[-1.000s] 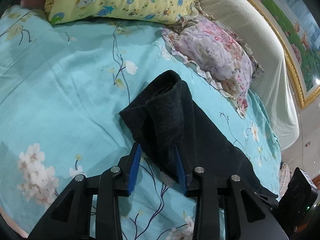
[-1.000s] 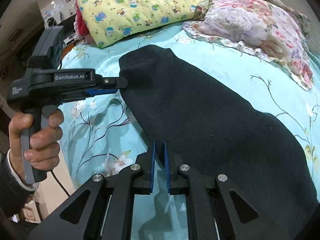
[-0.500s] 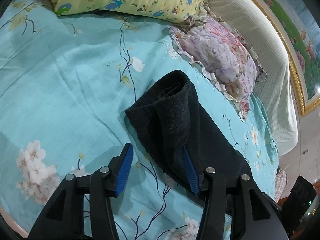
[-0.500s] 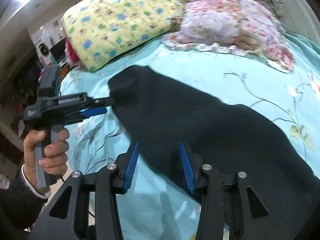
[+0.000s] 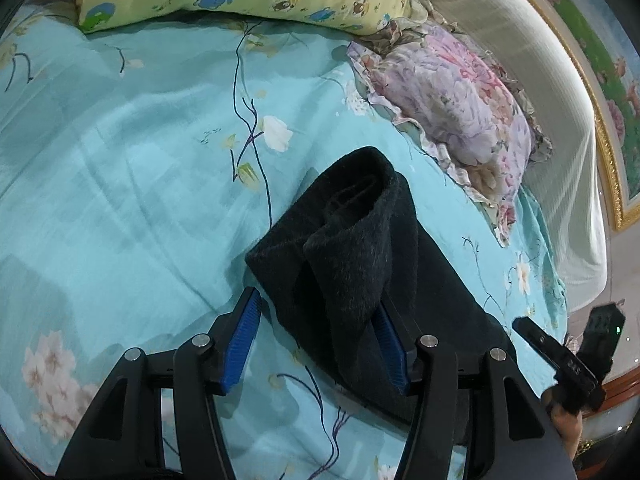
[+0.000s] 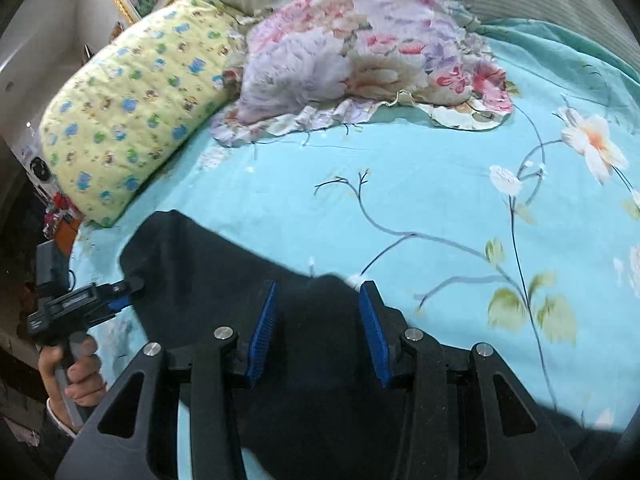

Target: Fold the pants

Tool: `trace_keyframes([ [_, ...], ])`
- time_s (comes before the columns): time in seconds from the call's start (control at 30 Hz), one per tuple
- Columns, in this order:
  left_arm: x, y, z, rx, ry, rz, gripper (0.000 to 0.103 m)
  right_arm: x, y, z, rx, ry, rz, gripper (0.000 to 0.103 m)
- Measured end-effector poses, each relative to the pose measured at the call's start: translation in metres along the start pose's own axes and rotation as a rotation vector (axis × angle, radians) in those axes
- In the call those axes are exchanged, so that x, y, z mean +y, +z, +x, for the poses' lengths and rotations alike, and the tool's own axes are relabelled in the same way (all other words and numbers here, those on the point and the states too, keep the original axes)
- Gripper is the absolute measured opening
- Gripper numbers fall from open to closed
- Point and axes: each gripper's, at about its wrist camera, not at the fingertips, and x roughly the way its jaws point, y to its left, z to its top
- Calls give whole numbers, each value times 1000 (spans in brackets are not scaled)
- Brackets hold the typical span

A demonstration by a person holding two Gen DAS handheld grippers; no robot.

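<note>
Pants [image 6: 320, 360] run off the bottom edge; left gripper [image 6: 128, 292] fingers partly hidden.

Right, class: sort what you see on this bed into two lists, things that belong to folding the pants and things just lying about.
Part of the job:
pants
left gripper, open
right gripper, open

Just lying about:
yellow pillow
floral pillow
bedsheet
</note>
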Motion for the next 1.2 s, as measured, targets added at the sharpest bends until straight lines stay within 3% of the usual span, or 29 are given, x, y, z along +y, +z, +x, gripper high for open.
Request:
trace_keyframes([
  [0.2, 5, 4, 12, 25, 5, -1, 57, 0, 14, 41, 105, -10, -80, 44],
  [0.4, -1, 7, 18, 8, 16, 29, 51, -3, 6, 67, 191, -15, -137, 43],
  [0.57, -23, 6, 24, -26, 43, 116, 26, 3, 3, 63, 237, 32, -178, 17],
  [0.6, -25, 6, 19, -42, 31, 125, 21, 6, 3, 61, 234, 19, -201, 16],
  [0.73, -24, 6, -19, -122, -84, 98, 19, 19, 6, 40, 142, -40, -252, 13],
  [0.87, -12, 8, -37, -125, -165, 63, 19, 24, 10, 27, 53, -89, -256, 12],
  [1.07, 0, 9, -5, -94, -79, 86, 19, 30, 4, 48, 67, -125, -264, 12],
  [1.2, 3, 6, 6, -80, -18, 98, 29, 26, 0, 62, 70, -156, -219, 17],
])
